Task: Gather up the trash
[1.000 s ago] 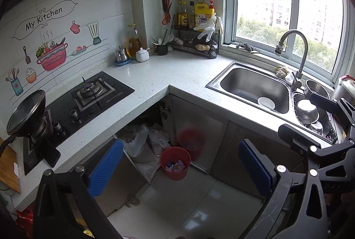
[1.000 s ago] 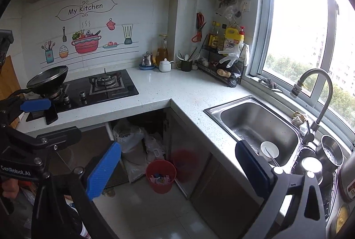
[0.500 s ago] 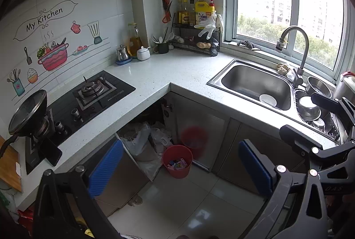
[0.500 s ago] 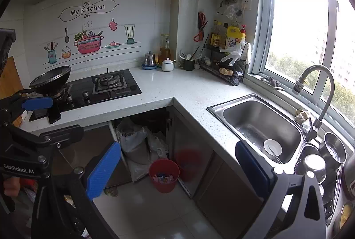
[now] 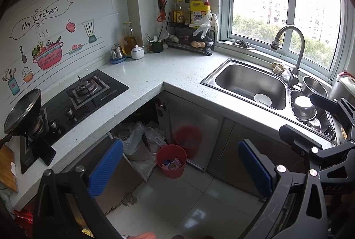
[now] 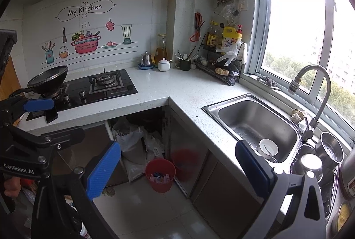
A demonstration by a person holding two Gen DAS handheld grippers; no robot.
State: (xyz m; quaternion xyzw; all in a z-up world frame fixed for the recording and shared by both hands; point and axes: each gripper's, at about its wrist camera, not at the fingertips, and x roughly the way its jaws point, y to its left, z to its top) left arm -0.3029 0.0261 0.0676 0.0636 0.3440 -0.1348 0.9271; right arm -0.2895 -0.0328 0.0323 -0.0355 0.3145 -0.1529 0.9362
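Observation:
A red trash bin (image 5: pixel 171 160) with small colourful wrappers inside stands on the floor by the corner cabinet; it also shows in the right wrist view (image 6: pixel 160 174). My left gripper (image 5: pixel 180 168) is open and empty, held high above the floor, with the bin between its blue pads. My right gripper (image 6: pixel 177 169) is open and empty, also well above the bin. The right gripper's body shows at the right edge of the left wrist view (image 5: pixel 328 139), and the left gripper's blue finger at the left of the right wrist view (image 6: pixel 38 104).
An L-shaped white counter (image 5: pixel 155 74) holds a black gas hob (image 5: pixel 84 92) and a pan (image 5: pixel 21 110). A steel sink (image 5: pixel 248 83) holds a white bowl (image 5: pixel 263 99). Plastic bags (image 5: pixel 137 141) fill the open cabinet behind the bin. A rack of bottles (image 5: pixel 190 39) stands at the back.
Both grippers have pulled back and risen slightly; the kitchen appears a little farther and lower in both views. Both stay open and empty.

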